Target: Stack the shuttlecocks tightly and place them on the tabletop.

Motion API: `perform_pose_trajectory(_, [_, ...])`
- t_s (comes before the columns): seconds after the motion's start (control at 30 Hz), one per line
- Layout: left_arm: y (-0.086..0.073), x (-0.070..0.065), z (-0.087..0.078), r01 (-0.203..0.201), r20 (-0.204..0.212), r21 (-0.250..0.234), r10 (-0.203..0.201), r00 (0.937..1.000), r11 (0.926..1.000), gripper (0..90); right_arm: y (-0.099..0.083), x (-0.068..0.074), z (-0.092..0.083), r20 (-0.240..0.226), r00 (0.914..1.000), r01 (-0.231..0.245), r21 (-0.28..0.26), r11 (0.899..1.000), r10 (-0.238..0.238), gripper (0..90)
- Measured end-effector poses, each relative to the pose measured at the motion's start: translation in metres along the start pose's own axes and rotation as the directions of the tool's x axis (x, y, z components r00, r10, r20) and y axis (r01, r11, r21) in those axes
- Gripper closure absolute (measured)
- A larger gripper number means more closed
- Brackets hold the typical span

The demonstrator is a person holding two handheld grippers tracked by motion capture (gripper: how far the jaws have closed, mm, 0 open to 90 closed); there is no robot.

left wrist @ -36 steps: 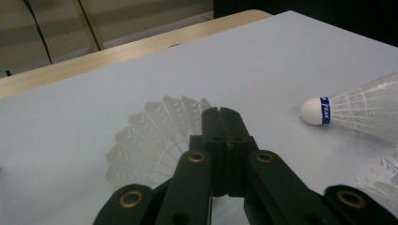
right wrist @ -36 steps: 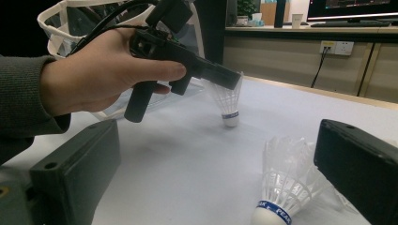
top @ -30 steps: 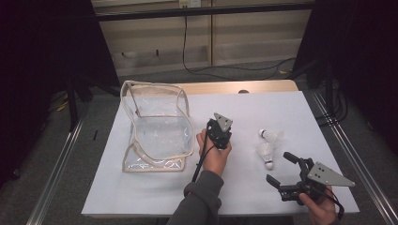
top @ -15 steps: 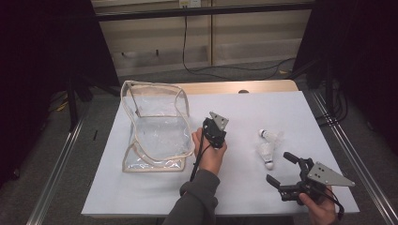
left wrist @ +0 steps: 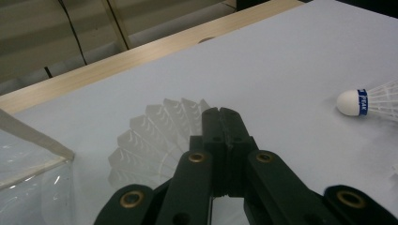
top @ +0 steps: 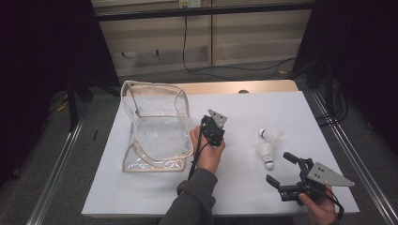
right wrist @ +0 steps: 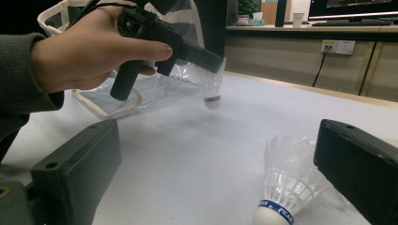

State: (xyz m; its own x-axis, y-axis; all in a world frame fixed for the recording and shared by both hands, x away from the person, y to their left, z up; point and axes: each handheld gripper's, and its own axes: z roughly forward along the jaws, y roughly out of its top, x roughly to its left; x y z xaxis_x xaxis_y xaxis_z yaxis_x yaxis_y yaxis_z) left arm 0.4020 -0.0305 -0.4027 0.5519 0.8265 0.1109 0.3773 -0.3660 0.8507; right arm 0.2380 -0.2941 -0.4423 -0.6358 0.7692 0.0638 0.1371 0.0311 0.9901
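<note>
The left hand-held gripper (top: 210,125) is held above the table (top: 244,197) near its middle, just right of the clear bag (top: 155,136); its jaws are pressed together on the feather skirt of a shuttlecock (left wrist: 155,136), which is seen hanging cork-down off the surface in the right gripper view (right wrist: 212,86). In the left gripper view the white feathers fan out to the left behind the closed jaw tips. The clear bag is stood open on the table's left part, w/ its beige-trimmed rim up. 2 more shuttlecocks are laid touching each other on the white surface at the table's right: 1 w/ its cork toward the far-left (top: 268,136), the other w/ its cork toward the near edge (top: 266,153). The right hand-held gripper (top: 281,168) is held low near the front right corner, jaws spread wide apart w/ nothing between the pads; the nearer shuttlecock is seen just ahead of them in its own view (right wrist: 284,187).
</note>
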Motion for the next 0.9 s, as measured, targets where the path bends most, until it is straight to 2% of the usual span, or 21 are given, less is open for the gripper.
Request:
perform_pose_trajectory(0.47, [-0.0010, 0.0037, 0.0019, 0.006, 0.011, 0.024, -0.006, 0.9999, 0.9997, 90.0, 0.0003, 0.0000, -0.0010, 0.000, 1.0000, 0.000, -0.001, 1.000, 0.000, 0.5])
perform_pose_trajectory(0.67, [-0.0005, 0.0052, 0.0013, 0.009, -0.004, 0.035, -0.009, 1.0000, 0.9994, 90.0, 0.0002, 0.0000, -0.0009, 0.000, 1.0000, -0.001, -0.001, 1.000, 0.001, 0.6])
perform_pose_trajectory(0.83, [-0.0014, 0.0055, 0.0013, -0.021, -0.019, 0.060, 0.022, 0.9996, 0.9980, 90.0, 0.0002, 0.0001, -0.0010, 0.001, 1.0000, 0.001, -0.001, 1.000, -0.001, 0.5])
perform_pose_trajectory(0.9, [-0.0018, 0.0060, 0.0013, -0.019, -0.027, 0.069, 0.020, 0.9994, 0.9974, 90.0, 0.0000, 0.0001, -0.0009, 0.000, 1.0000, 0.000, 0.000, 1.000, 0.000, 0.5])
